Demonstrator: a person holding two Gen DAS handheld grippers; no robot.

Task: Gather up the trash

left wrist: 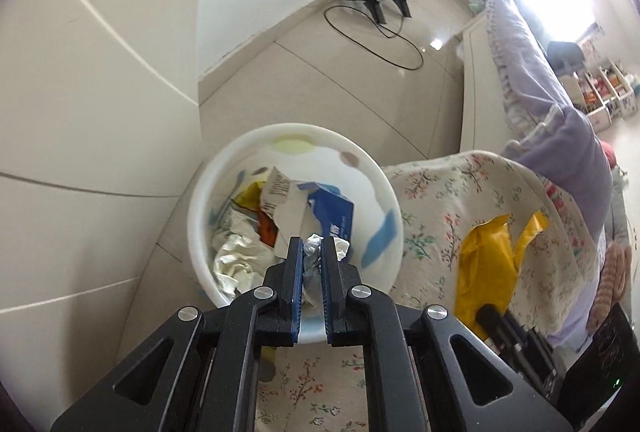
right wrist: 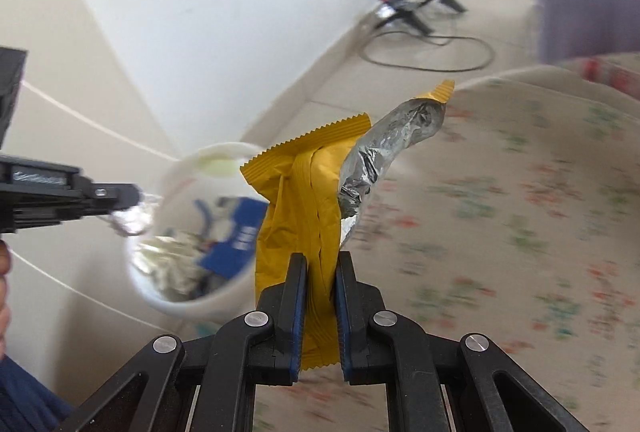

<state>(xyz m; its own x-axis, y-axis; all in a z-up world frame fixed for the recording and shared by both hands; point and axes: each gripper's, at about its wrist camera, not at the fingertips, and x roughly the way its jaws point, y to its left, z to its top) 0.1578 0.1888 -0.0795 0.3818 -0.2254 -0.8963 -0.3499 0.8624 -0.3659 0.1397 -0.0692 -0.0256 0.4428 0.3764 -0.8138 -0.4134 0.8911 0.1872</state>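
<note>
**Op:** Trash is what I'm after, and both claws are loaded. Biggest thing first: the bed [left wrist: 460, 199], with its flowered sheet, fills the right side of my left view. The bin [left wrist: 296, 135], a white round one with coloured blotches, stands on the floor right against the bed's edge.

**Spotter:** What's in the bin?

**Op:** A torn blue box [left wrist: 332, 207], crumpled white paper [left wrist: 236, 256] and some yellow and orange scraps. It's partly full, with room on top.

**Spotter:** And the claws?

**Op:** My right claw [right wrist: 322, 260] is pressed onto a yellow wrapper [right wrist: 296, 199], its silver foil lining peeling open at the top. It hangs over the bed, just beside the bin's rim. My left claw [left wrist: 311, 244] is pinching a small crinkled clear-and-white scrap [left wrist: 314, 246] and points down at the bin's mouth. From the right view, that claw's tip sits at the near rim.

**Spotter:** So which step?

**Op:** I'd call it the carry-to-bin step, almost at the drop. Next, I judge the left claw needs to be squarely over the opening before its fingers spread. The right then has to swing across the rim. That wrapper is long and floppy, so I'd bring it well over the middle, or it may drape on the edge.
</note>
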